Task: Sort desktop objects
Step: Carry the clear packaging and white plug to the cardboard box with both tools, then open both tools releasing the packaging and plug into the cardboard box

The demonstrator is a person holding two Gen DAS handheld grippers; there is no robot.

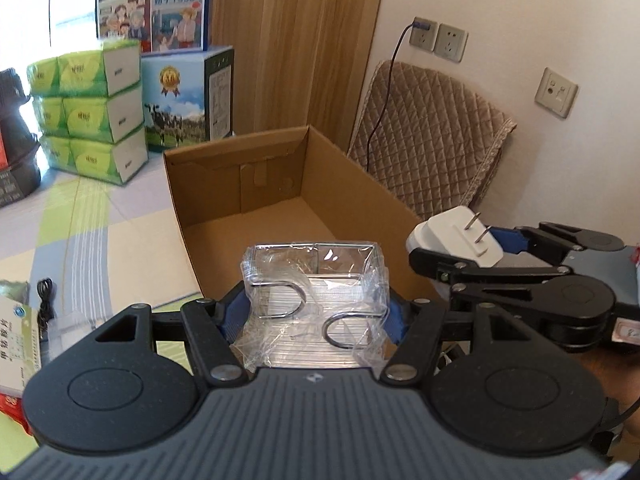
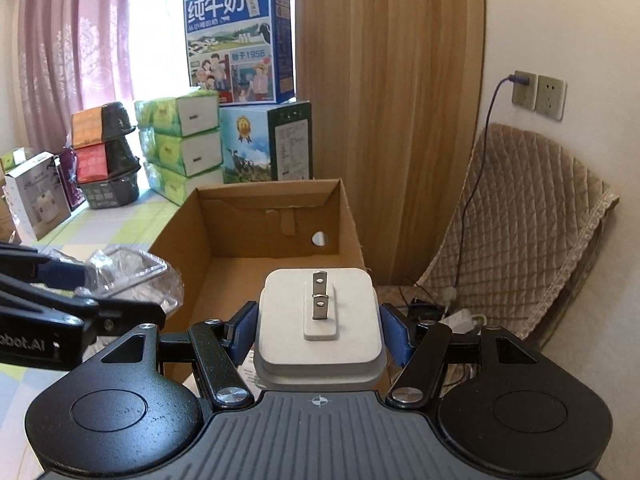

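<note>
Two grippers are loaded at once, and both hang at the near rim of the open cardboard box [image 1: 256, 184]. Closest to the left gripper [image 1: 316, 312], its blue pads are clamped on the sides of a clear plastic packet of metal hooks [image 1: 314, 300] wrapped in crinkled film; the packet sits just over the box's near wall. Off to its right, the right gripper [image 2: 318, 330] is pinched shut on a white plug adapter [image 2: 318, 320], prongs pointing forward and up, held just over the same near edge toward the box's right wall.

Ahead of both tools the box floor looks bare. Beyond it stand stacked green tissue packs [image 1: 92, 112] and milk cartons [image 2: 240, 40] — none of them in the way.

By my reading, the carry is done and the step in hand is the drop-off. Next calls for nudging each tool forward past the rim, lowering a little, then parting the jaws — the packet's slippery film may cling to a pad.
</note>
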